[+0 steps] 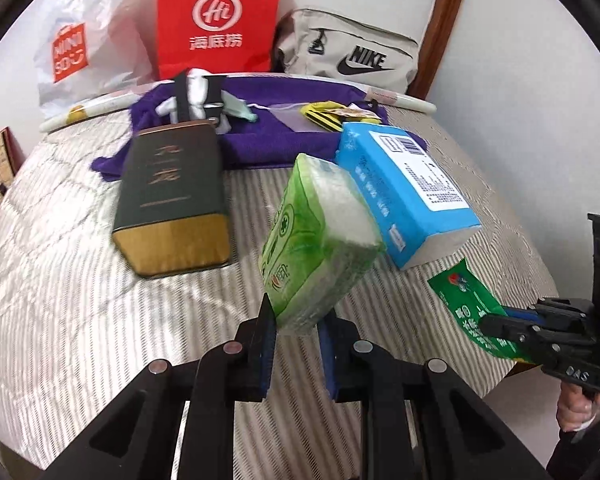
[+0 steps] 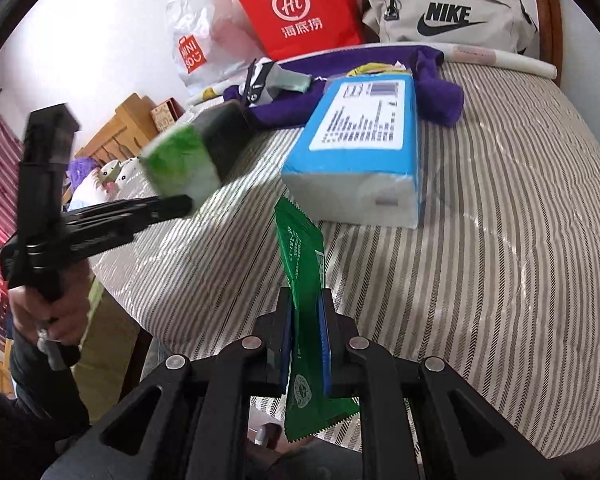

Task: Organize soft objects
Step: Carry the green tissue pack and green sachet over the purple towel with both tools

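My left gripper (image 1: 298,320) is shut on a green pack of tissues (image 1: 320,240), lifted above the striped bed cover; the pack (image 2: 180,164) appears blurred at the left of the right wrist view, with the left gripper (image 2: 184,204) under it. My right gripper (image 2: 305,304) is shut on a flat green sachet (image 2: 302,256), which sticks out forward and up from between its pads. In the left wrist view that sachet (image 1: 464,304) and the right gripper (image 1: 488,324) show at the right edge. A blue tissue pack (image 1: 404,192) (image 2: 360,148) lies on the bed.
A dark green and gold box (image 1: 172,196) lies left of the packs. Behind them a purple towel (image 1: 268,136) bears small items. Against the wall stand a red paper bag (image 1: 218,16), a white plastic bag (image 1: 80,48) and a beige pouch (image 1: 348,52). The bed edge (image 2: 132,280) drops off at left.
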A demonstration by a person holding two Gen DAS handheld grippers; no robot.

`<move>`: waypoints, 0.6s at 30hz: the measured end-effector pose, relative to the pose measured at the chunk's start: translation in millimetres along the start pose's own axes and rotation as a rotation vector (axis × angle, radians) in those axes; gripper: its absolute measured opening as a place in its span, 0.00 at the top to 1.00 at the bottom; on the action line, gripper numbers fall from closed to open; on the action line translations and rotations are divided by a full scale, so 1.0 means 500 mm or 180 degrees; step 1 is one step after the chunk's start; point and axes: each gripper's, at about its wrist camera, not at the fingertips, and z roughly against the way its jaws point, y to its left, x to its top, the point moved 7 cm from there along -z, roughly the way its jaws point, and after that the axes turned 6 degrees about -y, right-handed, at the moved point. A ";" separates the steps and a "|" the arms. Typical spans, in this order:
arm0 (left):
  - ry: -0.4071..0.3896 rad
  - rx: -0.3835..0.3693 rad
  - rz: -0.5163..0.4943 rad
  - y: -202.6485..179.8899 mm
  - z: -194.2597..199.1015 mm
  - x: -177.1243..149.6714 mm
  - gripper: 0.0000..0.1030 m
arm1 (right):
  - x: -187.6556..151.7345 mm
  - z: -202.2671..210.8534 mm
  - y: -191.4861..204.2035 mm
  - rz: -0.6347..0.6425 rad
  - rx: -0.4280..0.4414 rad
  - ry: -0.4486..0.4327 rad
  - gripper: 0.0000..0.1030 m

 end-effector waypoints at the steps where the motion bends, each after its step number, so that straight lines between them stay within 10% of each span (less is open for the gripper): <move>1: -0.0009 0.0021 0.0032 0.010 0.006 -0.002 0.82 | -0.002 -0.002 -0.001 -0.0008 -0.0004 0.0010 0.89; 18: -0.0249 0.0072 0.0157 0.078 0.070 0.088 0.82 | 0.087 0.055 0.034 0.0162 -0.0013 -0.0222 0.89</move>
